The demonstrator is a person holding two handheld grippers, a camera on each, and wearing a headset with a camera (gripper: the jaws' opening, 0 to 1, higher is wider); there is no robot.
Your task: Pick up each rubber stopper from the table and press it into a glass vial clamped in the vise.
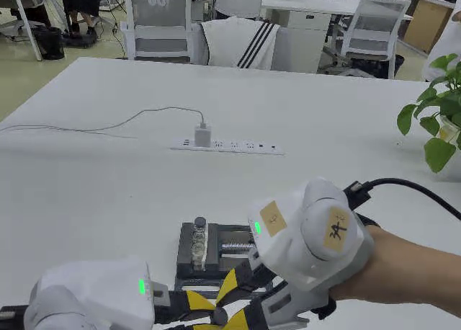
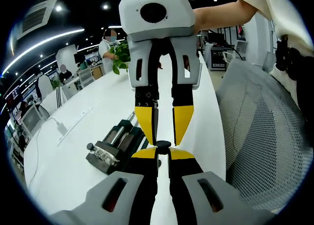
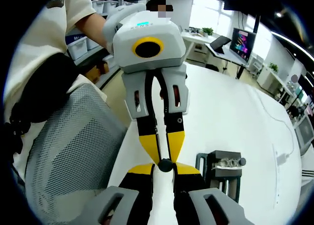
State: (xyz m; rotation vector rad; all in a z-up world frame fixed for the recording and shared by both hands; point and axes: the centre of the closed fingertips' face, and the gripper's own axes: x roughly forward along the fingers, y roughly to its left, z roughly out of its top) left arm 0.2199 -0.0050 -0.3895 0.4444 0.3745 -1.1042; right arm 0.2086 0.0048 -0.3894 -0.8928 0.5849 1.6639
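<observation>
Left gripper (image 2: 163, 153) faces right gripper (image 3: 165, 169), stopper (image 2: 163, 145) between (vise (image 2: 115, 145) beside).

The head view looks forward and down from the near edge of the white bench (image 1: 108, 179), with the vise (image 1: 186, 254) close at 6 o'clock. The left gripper view sits low over the bench and faces the right hand-held gripper (image 2: 163, 136) head-on at very short range, the vise at 8 o'clock. The right gripper view faces the left hand-held gripper (image 3: 166, 154) the same way, the vise at 4 o'clock. Both gripper views share the vise and the black stopper (image 2: 163, 145) between the meeting tips.
</observation>
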